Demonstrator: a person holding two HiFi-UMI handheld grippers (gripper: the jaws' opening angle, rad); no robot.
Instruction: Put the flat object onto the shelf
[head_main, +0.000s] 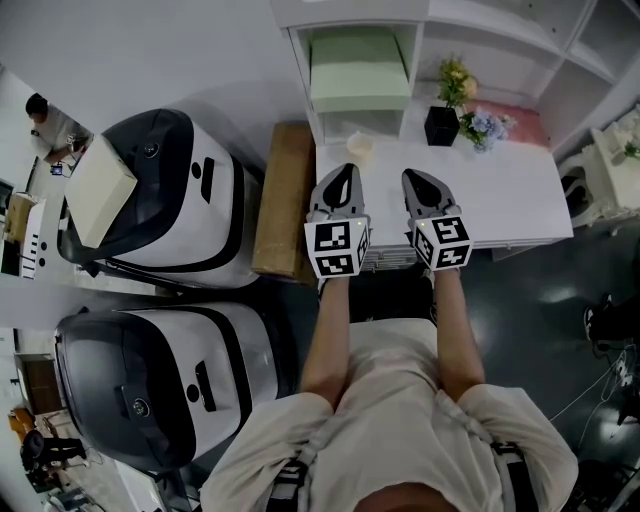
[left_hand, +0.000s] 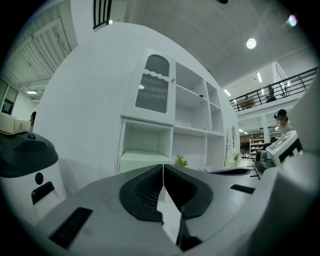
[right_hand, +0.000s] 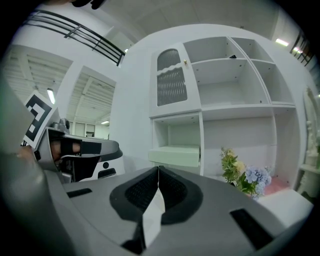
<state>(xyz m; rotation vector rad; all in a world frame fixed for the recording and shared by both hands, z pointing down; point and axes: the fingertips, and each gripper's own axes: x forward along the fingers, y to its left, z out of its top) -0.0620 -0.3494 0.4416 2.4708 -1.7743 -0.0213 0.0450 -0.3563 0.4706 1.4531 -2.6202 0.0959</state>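
Side by side, the left gripper (head_main: 344, 172) and right gripper (head_main: 414, 178) hover over a smooth white table (head_main: 510, 195), their ribbed black pads pressed together on nothing. The pale green flat object (head_main: 358, 70), a slab-shaped box, lies in the lower left compartment of the white shelf (head_main: 420, 25). A small pale cup (head_main: 360, 148) and potted flowers (head_main: 452, 105) stand along the table's far edge.

A black flower pot (head_main: 441, 125) stands just beyond the right fingertips (head_main: 420, 186), a pale cup (head_main: 360, 147) just beyond the left fingertips (head_main: 343, 180); a cardboard box (head_main: 285, 200) lies left of both.
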